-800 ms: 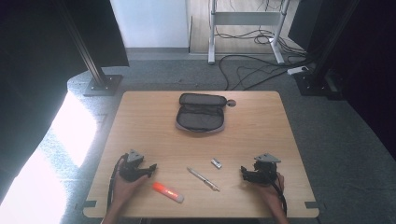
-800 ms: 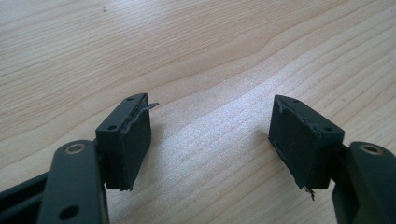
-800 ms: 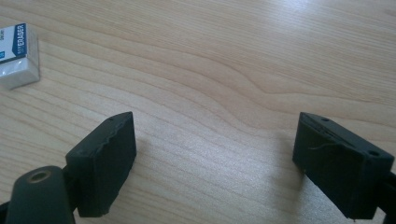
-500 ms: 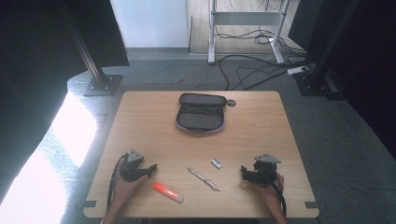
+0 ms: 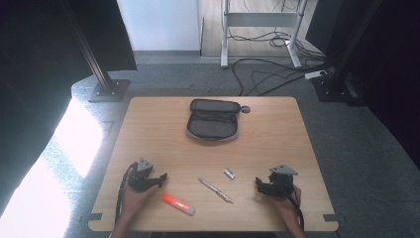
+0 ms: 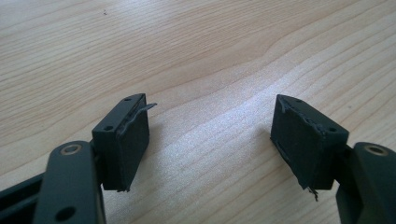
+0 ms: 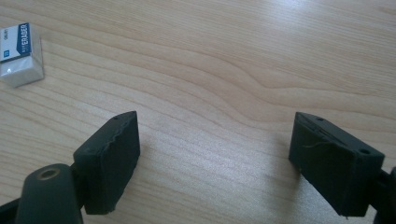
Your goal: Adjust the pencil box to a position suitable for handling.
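Wooden table (image 5: 148, 124) is being rested on by left gripper (image 5: 157, 179) and right gripper (image 5: 261, 184), jaws wide, empty; likely pre-start, eraser (image 7: 21, 53) or pen (image 5: 215, 190) probably being approached next.

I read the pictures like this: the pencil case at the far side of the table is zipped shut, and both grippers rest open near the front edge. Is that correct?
Not quite. The pencil case lies unzipped, with its inside showing, as the high view shows. The rest is correct: it sits at the far side of the table, and the left gripper and right gripper rest open near the front edge.
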Demonstrator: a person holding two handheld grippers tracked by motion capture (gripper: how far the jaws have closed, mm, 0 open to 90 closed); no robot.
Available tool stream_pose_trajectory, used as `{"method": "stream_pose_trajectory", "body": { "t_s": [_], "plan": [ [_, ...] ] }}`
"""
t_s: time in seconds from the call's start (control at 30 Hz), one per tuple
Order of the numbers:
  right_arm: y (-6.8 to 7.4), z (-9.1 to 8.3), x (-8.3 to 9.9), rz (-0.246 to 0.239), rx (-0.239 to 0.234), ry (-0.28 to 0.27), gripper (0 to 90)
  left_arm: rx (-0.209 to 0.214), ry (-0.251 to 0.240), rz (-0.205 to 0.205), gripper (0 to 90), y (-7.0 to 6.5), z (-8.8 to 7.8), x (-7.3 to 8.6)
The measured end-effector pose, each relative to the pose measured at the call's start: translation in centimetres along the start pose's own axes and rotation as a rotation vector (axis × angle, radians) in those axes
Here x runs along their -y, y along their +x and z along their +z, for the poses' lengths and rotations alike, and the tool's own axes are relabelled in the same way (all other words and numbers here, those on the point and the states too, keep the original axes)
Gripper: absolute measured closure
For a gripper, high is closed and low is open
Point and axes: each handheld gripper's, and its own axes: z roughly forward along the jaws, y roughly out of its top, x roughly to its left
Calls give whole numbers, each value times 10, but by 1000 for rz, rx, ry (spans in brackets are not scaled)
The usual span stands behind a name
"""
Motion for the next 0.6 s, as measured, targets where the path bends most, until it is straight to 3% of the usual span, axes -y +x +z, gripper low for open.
{"method": "stream_pose_trajectory", "body": {
  "t_s": [0.6],
  "plan": [
    [1,4,-3,-8,-8,8,124,-4,0,-12,283,-2,-1,0]
  ]
}}
